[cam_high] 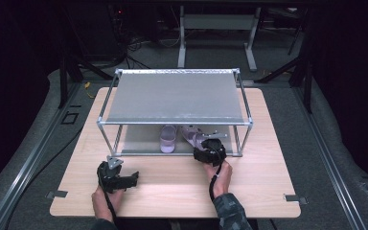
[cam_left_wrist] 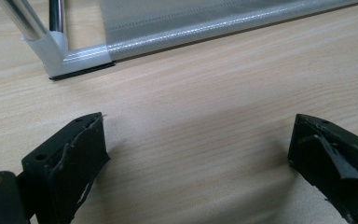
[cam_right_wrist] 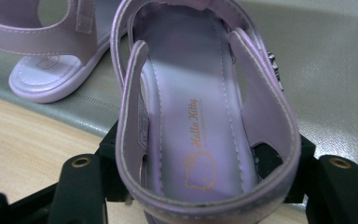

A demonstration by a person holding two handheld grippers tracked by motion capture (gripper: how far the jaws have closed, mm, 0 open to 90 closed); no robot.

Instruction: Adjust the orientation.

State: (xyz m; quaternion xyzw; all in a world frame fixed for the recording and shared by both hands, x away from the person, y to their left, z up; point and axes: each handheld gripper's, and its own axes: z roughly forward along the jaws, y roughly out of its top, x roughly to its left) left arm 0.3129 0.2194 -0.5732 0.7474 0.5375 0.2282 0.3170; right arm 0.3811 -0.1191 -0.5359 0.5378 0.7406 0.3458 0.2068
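High view: a metal rack (cam_high: 175, 98) stood mid-desk (cam_high: 172, 187); the right hand-held gripper (cam_high: 210, 151) reached its lower shelf, where two lilac sandals lay. Left hand-held gripper view: the left hand-held gripper (cam_left_wrist: 198, 154) gaped empty over the desk (near the rack's corner foot). Right hand-held gripper view: the jaws clamped one sandal (cam_right_wrist: 200, 116) at its heel, beside the other sandal (cam_right_wrist: 51, 51).

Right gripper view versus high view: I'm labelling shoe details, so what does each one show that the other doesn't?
The right gripper view alone shows the held sandal's insole print, a cartoon cat face with "Hello Kitty" lettering, and its stitching. The high view alone shows the whole metal shoe rack, the wooden table, both hands and the open left gripper. Both show the right gripper at the rack's lower shelf, clamping one lilac sandal, with the second sandal beside it.
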